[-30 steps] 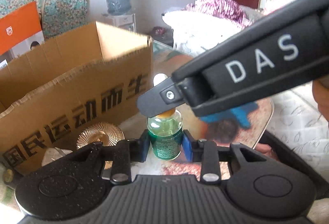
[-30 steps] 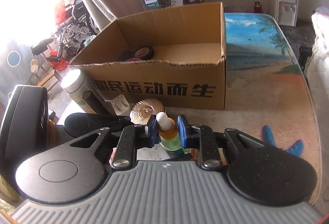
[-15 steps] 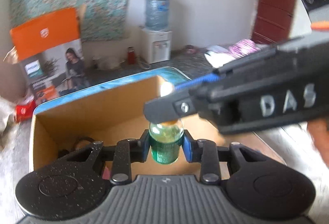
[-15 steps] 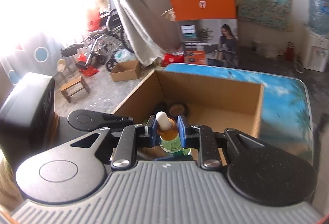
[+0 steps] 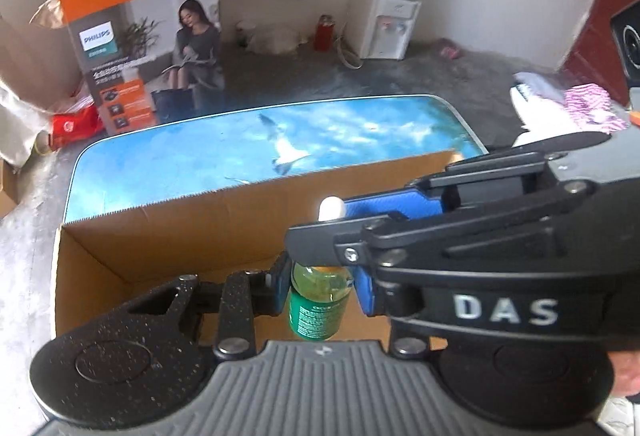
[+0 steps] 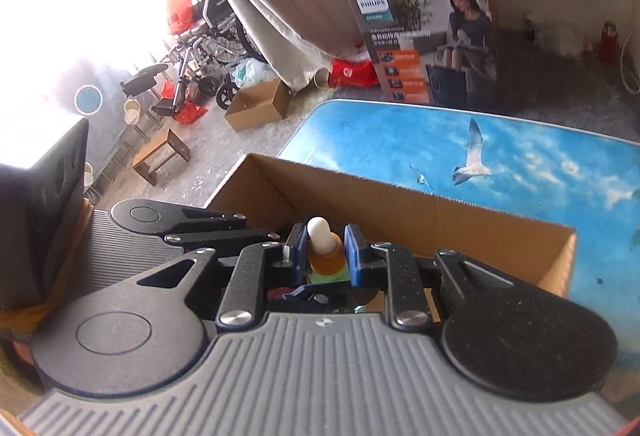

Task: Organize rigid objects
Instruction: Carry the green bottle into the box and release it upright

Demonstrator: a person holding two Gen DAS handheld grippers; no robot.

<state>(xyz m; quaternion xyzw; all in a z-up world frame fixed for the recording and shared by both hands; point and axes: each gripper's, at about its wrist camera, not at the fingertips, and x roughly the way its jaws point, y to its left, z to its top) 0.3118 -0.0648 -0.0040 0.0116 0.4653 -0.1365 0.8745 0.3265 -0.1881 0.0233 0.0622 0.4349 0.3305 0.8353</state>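
The small green dropper bottle (image 5: 318, 302), likely light, smooth and breakable, hangs over the cardboard box (image 5: 168, 232), the left gripper (image 5: 323, 290) pinching its body and the right gripper (image 6: 325, 251) its amber neck.

"PHILIPS" on orange box (image 5: 136, 16); "DAS" on right claw (image 5: 332, 224)

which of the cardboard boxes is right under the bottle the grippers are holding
The open brown box on the sky-printed table, not the orange Philips box or small floor box; the dropper bottle hangs over it.
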